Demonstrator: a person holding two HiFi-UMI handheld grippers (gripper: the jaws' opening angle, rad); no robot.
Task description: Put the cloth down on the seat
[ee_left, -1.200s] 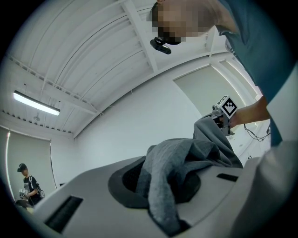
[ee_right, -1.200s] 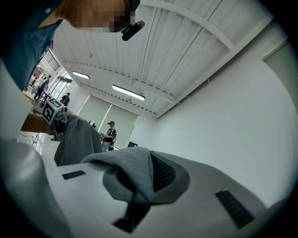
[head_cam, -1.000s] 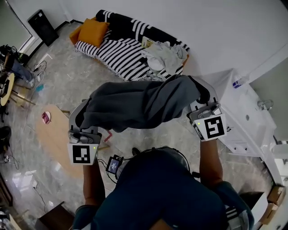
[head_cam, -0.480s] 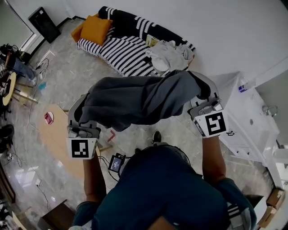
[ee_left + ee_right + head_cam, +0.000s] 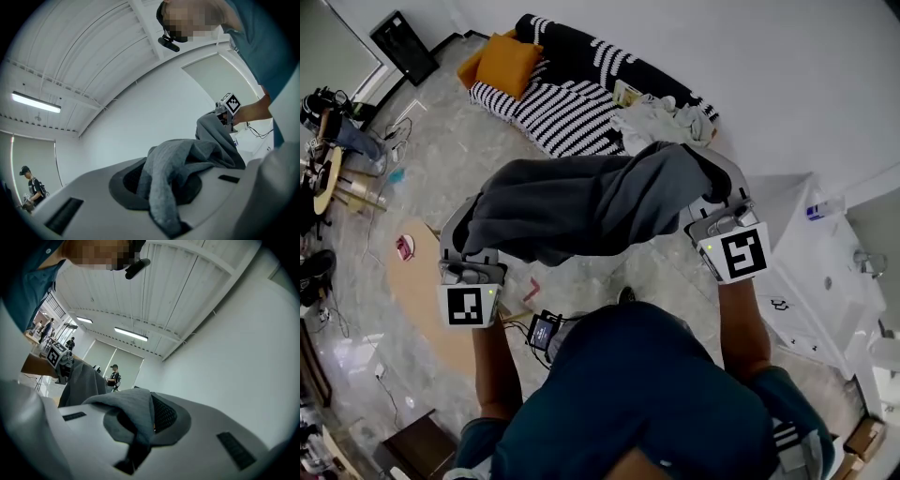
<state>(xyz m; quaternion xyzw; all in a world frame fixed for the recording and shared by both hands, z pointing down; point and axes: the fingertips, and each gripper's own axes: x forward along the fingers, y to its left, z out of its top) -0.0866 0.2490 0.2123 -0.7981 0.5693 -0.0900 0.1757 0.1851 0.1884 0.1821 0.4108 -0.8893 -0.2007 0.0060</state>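
A grey cloth [image 5: 591, 204] hangs stretched between my two grippers, high above the floor in the head view. My left gripper [image 5: 476, 225] is shut on the cloth's left end [image 5: 187, 159], which bunches out between its jaws. At the other side, my right gripper [image 5: 712, 183] is shut on the right end [image 5: 126, 404]; its fingertips are hidden under the fabric. The seat is a sofa [image 5: 553, 103] with a black-and-white striped cover, at the top of the view beyond the cloth. Both grippers are well short of it.
On the sofa lie an orange cushion [image 5: 508, 64] at its left end and a pile of white clothes [image 5: 661, 117] at its right. A white cabinet [image 5: 825, 272] stands at right, a round wooden table [image 5: 417, 291] at left. A person [image 5: 114, 373] stands far off.
The cloth stays held taut between both grippers. In the head view the sofa and room have slid slightly to the right, and the white cabinet has dropped lower.
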